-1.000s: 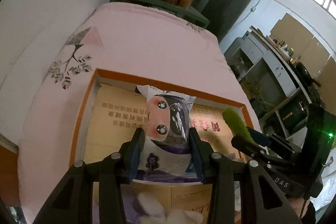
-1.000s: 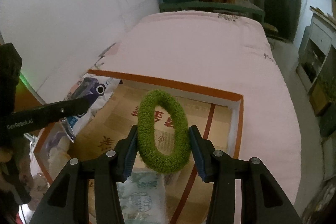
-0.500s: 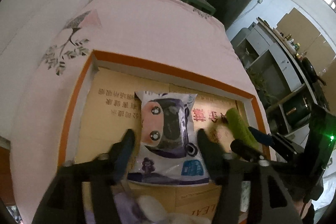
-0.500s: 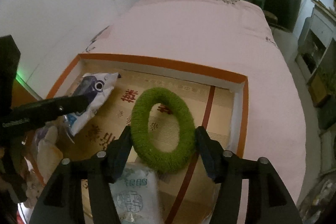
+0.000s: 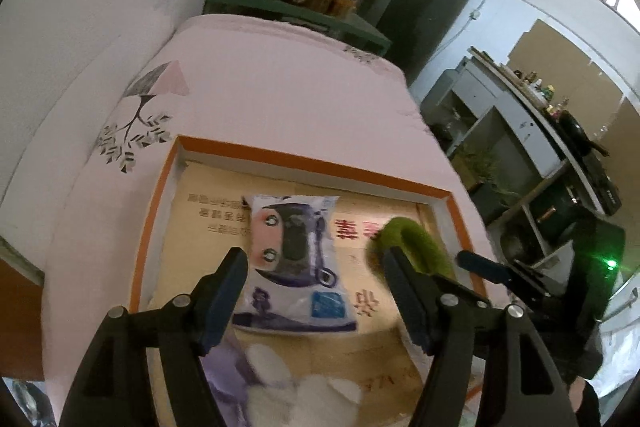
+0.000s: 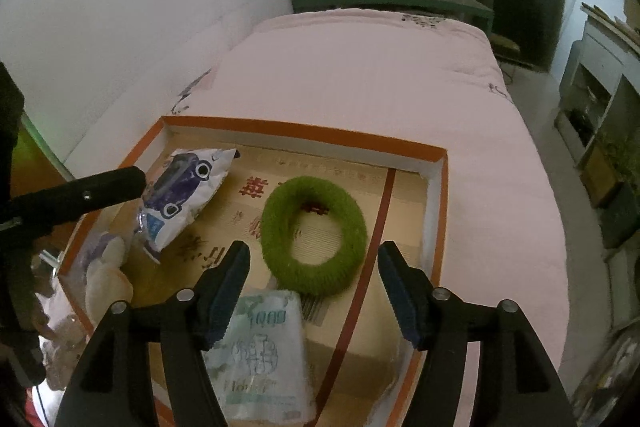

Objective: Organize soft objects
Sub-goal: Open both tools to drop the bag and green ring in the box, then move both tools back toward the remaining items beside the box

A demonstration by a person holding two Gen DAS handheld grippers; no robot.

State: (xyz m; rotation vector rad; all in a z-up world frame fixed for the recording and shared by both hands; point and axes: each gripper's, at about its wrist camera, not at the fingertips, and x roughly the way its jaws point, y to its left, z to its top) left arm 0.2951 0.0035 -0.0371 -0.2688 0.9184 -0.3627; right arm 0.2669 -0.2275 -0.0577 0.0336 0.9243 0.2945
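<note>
Your left gripper [image 5: 316, 291] and right gripper [image 6: 314, 287] are opening, clear of the packet [image 5: 294, 259] and green ring [image 6: 314, 233]; lift straight out of the box [image 6: 304, 135].

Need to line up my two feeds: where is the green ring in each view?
Left wrist: green ring at right of centre, partly hidden behind the left tongs' right finger, lying in the box.
Right wrist: green ring at centre, whole, lying flat.
Shared landmark: the box's orange rim just beyond it.

Left gripper [image 5: 314, 277], right gripper [image 6: 314, 273]: jaws opening, empty.
</note>
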